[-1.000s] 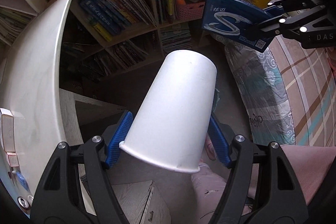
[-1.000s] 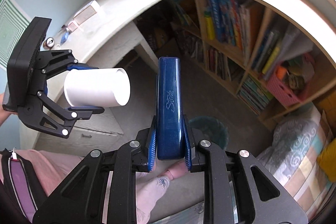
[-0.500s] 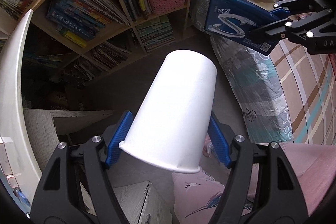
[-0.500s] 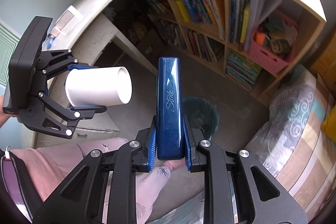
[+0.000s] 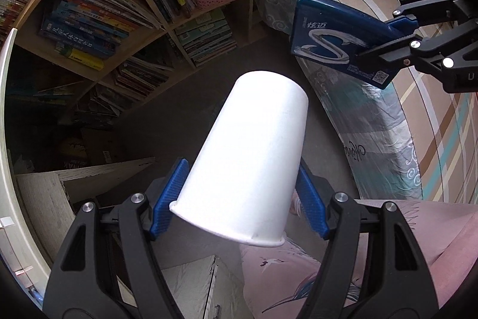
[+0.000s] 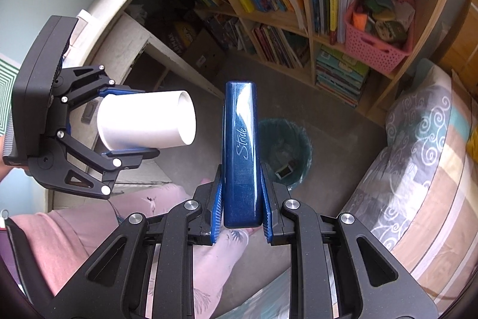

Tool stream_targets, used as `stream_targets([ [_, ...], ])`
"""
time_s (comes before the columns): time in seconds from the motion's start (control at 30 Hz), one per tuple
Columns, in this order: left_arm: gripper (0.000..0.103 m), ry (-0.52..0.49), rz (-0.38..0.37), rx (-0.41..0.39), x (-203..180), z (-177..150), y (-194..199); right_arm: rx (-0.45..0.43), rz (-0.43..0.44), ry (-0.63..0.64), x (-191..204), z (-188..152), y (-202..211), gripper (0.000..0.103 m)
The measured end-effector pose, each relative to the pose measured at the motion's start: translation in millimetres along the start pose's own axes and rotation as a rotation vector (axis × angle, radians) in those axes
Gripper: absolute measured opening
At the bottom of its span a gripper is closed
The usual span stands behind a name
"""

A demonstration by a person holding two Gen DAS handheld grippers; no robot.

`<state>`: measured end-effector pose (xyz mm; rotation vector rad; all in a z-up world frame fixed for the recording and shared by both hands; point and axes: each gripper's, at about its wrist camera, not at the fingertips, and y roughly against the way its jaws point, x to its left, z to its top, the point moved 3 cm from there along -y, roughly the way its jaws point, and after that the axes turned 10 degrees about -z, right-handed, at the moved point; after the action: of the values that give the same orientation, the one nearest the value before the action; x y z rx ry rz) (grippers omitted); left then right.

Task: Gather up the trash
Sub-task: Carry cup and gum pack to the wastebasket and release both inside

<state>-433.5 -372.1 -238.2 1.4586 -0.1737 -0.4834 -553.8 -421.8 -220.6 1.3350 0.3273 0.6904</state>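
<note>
The left tongs (image 5: 242,196) clamp a white paper cup (image 5: 254,151) by its sides, base pointing forward. The right tongs (image 6: 241,208) pinch a blue gum pack (image 6: 240,151) upright, above a teal-lined trash bin (image 6: 285,151) on the floor (image 6: 337,136) beside the bed (image 6: 424,157).

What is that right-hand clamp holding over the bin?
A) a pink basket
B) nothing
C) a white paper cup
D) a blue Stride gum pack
D: the right gripper is shut on the blue gum pack; the left gripper holds the white cup.
</note>
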Motion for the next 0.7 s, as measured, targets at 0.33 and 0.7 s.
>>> stream_targets([
  [0.33, 0.071, 0.001, -0.007, 0.019, 5, 7, -11, 0.030, 0.021, -0.004, 3, 6, -18, 0.024],
  [0.7, 0.092, 0.008, 0.047, 0.009, 11, 15, -12, 0.023, 0.024, -0.049, -14, 20, -15, 0.061],
])
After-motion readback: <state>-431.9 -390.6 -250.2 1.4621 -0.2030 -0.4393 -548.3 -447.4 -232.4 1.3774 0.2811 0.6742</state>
